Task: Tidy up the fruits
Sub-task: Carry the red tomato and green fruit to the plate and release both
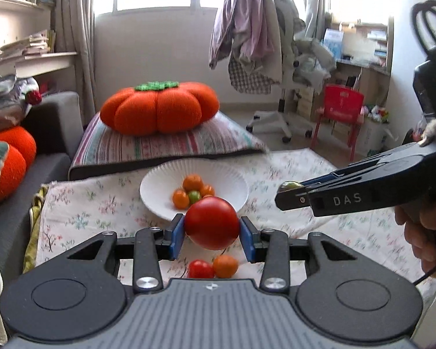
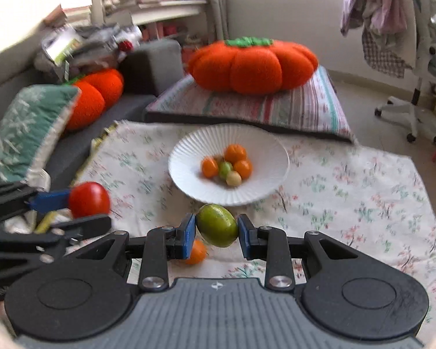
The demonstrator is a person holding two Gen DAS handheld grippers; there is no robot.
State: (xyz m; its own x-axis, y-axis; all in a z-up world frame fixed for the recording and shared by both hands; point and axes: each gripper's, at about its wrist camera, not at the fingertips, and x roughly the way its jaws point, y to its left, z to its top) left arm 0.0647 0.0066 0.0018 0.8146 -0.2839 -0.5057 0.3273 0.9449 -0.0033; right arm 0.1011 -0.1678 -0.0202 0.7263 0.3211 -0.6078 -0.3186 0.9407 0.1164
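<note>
Left gripper [image 1: 211, 226] clamps red tomato [image 1: 211, 222] above floral cloth [image 1: 276, 174]; right gripper [image 2: 216, 229] clamps green fruit [image 2: 217, 225], both near white plate [image 2: 189, 157] of small fruits

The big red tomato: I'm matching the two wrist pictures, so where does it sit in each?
Left wrist view: the big red tomato sits centre, low, clamped in the left claw.
Right wrist view: it is at far left, mid-height, held above the floral cloth.
Shared landmark: the white ribbed plate lies just beyond it.
</note>
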